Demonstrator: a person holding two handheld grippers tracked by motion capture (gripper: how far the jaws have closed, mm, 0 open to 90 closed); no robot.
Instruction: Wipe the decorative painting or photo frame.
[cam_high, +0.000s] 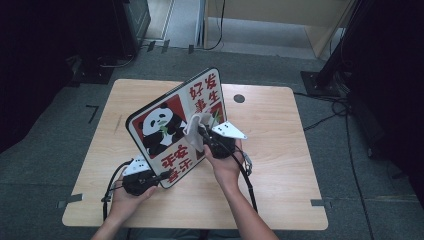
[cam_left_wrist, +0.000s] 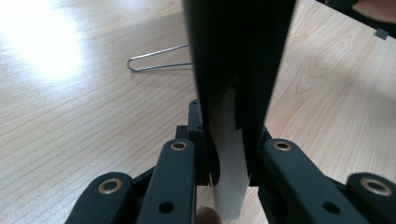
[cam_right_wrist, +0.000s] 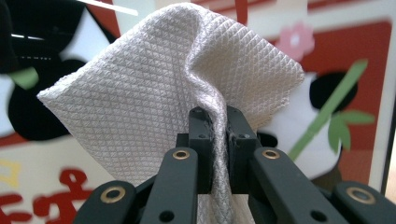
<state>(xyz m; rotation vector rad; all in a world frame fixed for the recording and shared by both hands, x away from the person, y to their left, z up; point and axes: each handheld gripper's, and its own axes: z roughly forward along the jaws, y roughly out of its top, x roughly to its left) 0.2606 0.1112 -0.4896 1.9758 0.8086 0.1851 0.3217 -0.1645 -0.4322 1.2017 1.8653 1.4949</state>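
Right claw (cam_high: 201, 131), clamped on a cloth (cam_high: 196, 129), presses it to the board (cam_high: 165, 120) that the left claw (cam_high: 159, 176) grips upright on the table (cam_high: 270, 150); wiping seems underway, and next calls for steady strokes.

We note the rectangular panda-printed sign board (cam_high: 170, 125) standing tilted on the light wooden table (cam_high: 280, 165), the white waffle-textured cloth (cam_high: 196, 127) against its right half.

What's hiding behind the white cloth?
Behind the cloth, pinched in the right tongs, stands the panda sign. Around the cloth's edges you see black panda patches, a green bamboo sprig and red letters. The part of the sign right behind the cloth is covered.
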